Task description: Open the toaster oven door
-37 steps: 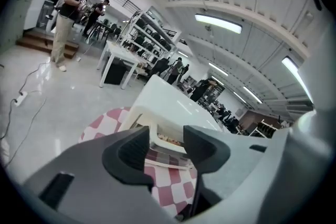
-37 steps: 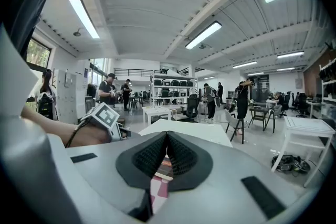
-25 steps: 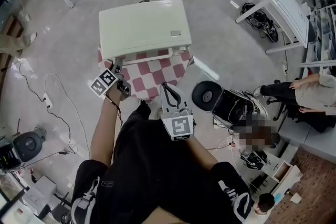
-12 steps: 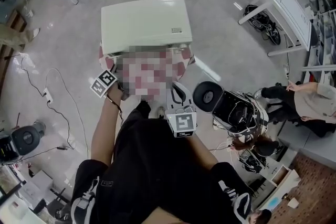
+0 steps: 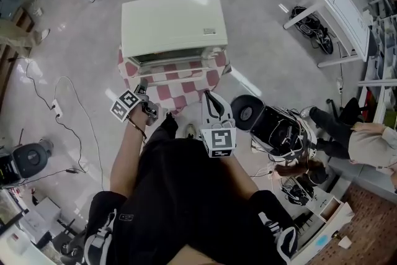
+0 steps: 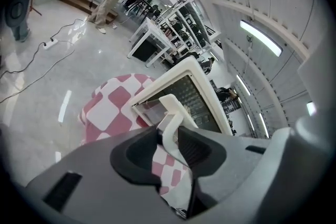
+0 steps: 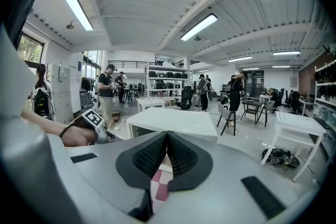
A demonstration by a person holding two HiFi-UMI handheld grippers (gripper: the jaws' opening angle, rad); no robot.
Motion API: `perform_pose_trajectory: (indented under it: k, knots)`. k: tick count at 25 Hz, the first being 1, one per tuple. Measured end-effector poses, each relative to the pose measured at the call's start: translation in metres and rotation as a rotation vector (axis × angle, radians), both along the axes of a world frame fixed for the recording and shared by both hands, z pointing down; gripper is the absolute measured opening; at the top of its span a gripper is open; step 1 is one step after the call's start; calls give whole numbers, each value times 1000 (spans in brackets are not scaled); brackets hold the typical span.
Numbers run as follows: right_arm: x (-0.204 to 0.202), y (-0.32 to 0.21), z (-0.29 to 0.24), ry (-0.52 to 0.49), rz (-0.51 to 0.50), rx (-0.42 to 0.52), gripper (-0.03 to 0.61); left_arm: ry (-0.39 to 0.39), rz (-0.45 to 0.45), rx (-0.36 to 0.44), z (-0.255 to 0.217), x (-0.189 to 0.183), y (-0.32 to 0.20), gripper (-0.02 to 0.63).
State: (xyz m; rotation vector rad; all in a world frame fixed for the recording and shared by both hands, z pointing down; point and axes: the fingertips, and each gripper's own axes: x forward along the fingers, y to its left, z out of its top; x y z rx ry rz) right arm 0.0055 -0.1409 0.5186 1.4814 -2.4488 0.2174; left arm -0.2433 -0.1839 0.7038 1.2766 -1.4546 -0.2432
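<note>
**Left gripper on the oven door handle, right gripper idle**

From the head view, the cream toaster oven (image 5: 172, 22) sits on a red-and-white checked cloth (image 5: 186, 90), straight ahead of both grippers. The left gripper (image 5: 141, 85) reaches to the oven's front at its left corner. The right gripper (image 5: 211, 98) hangs back over the near edge of the cloth, apart from the oven. A dark strip of the door (image 5: 167, 59) shows below the oven's top edge. This view does not show how the left jaws meet anything.

The left gripper view fills that in. The white door handle (image 6: 169, 107) runs down between the pads of the left gripper (image 6: 169, 134). The jaws have just been closing and now pinch the handle from both sides. Just beyond the jaws, the glass door (image 6: 191, 99) stands a little out from its pale frame, with the checked cloth (image 6: 113, 107) below and to the left.

The right gripper view shows the right gripper (image 7: 167, 139) with its ribbed pads pressed together and nothing between them. Ahead of them lies the flat top of the oven (image 7: 173, 120). Off to their left is the person's left hand (image 7: 79, 136) with the marker cube (image 7: 94, 119) of the other gripper. The door's front and handle cannot be seen from here.
</note>
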Motion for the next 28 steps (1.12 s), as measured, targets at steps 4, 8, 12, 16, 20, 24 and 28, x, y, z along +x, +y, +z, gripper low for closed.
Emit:
perform_pose_trajectory:
  k: [4,8,12,16,20,24,28]
  knots:
    - [6,6,-1,11,8,-5,26,18,6,-33,14,5,24,127]
    - [10,7,9,11,24,-29,26,19,13,-61,30,7,39,126]
    - [20,5,37,-40,62,-134,26,11,13,-67,35,9,44,124]
    - [36,-8,69,-134,132,-239,26,11,18,-70,37,9,45,123]
    - [51,-28,107,-297,214,-380,31,16,17,-84,42,10,46,123]
    - [60,-43,141,-440,282,-512,129,18,15,-88,42,9,47,121]
    - [61,-53,162,-541,314,-588,163,19,15,-87,43,9,46,121]
